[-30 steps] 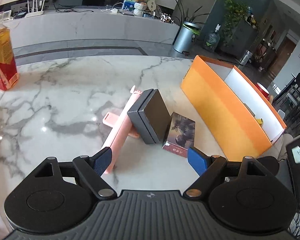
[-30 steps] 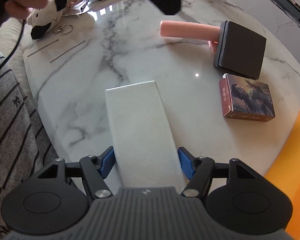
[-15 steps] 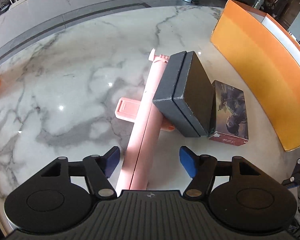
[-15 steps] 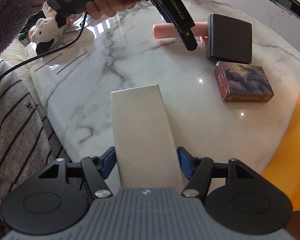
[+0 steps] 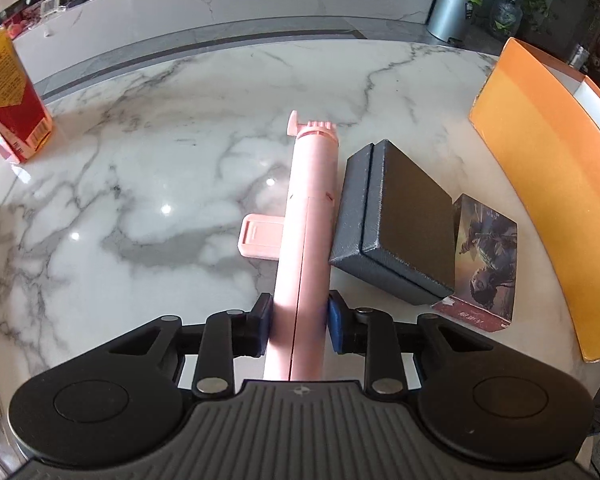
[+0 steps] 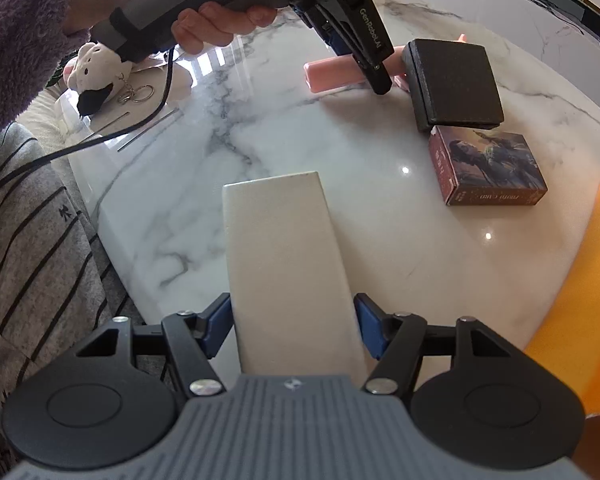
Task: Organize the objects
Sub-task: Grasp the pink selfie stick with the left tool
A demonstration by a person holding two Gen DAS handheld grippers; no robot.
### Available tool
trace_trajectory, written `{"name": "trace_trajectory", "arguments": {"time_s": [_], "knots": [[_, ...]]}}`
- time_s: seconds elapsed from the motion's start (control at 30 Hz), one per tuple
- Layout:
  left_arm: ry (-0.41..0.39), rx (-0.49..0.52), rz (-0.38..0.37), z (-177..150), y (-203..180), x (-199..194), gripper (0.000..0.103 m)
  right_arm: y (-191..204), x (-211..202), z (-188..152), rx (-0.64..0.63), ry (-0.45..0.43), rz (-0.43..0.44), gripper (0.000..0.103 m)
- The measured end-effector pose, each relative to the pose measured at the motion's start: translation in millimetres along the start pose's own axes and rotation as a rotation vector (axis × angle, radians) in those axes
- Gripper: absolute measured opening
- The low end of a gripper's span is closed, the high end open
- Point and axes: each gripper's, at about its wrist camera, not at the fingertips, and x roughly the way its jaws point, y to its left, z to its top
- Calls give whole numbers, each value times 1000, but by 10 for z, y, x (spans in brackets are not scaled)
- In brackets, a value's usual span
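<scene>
On the white marble tabletop (image 5: 148, 184), the left gripper (image 5: 296, 322) grips the near end of a long pink plastic stick (image 5: 310, 216); its jaws have just been closing, and the blue pads (image 5: 263, 320) now press both sides of it. The stick's nearest part is hidden under the gripper body, and a pink flat tab on its left is partly covered by the stick itself. A dark grey textured square box (image 5: 400, 220) leans against the stick's right side and covers a corner of a small card box with a dark printed picture (image 5: 486, 256). An orange cardboard box (image 5: 548, 184) stands further right, cut off by the frame. A red and yellow drink carton (image 5: 8, 96) stands far left.

The right gripper (image 6: 294, 322) clasps a plain white rectangular box (image 6: 284, 264) whose near end is hidden. A black-and-white plush keyring (image 6: 94, 76) lies partly behind the person's hand (image 6: 220, 20).
</scene>
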Motion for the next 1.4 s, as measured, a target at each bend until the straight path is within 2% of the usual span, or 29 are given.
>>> {"name": "trace_trajectory", "arguments": {"time_s": [0.07, 0.17, 0.37, 0.43, 0.53, 0.6, 0.63, 0.7, 0.73, 0.8, 0.9, 1.0, 1.03, 1.07, 1.13, 1.3, 1.4], "knots": [[3, -64, 33, -43, 2, -38, 33, -5, -7, -7, -1, -2, 0, 67], [12, -89, 67, -133, 9, -121, 32, -7, -14, -15, -1, -5, -1, 67], [67, -172, 80, -471, -32, -307, 32, -10, -30, -31, 2, -15, -2, 67], [76, -160, 86, -615, -99, -367, 32, 2, -33, -39, 1, -18, -14, 67], [78, -90, 114, -733, -236, -448, 32, -2, -43, -45, 10, -22, -33, 66], [39, -29, 139, -705, -322, -535, 34, -16, -52, -47, 12, -24, -34, 66], [0, 1, 148, -669, -358, -603, 39, -18, -56, -50, 13, -25, -35, 66], [-79, 41, 139, -558, -410, -747, 59, -13, -56, -43, 12, -25, -37, 66], [-102, 54, 130, -476, -422, -787, 73, -12, -58, -43, 12, -25, -38, 66], [-87, 57, 113, -324, -413, -749, 76, -9, -38, -35, 14, -24, -39, 66], [-24, 45, 137, -183, -381, -533, 70, -9, -29, -32, 15, -25, -39, 66], [28, 40, 162, -182, -309, -333, 64, -7, -18, -35, 17, -29, -36, 66], [47, 19, 150, -176, -276, -287, 55, -7, -14, -35, 16, -30, -35, 66], [72, -10, 125, -182, -226, -248, 40, -11, -14, -34, 15, -31, -34, 66], [72, -56, 94, -207, -153, -247, 32, -16, -15, -38, 19, -33, -30, 66], [38, 30, 149, -264, -298, -260, 32, -19, -18, -40, 17, -36, -28, 66], [39, 41, 162, -262, -337, -264, 32, -24, -18, -49, 21, -42, -33, 66]]}}
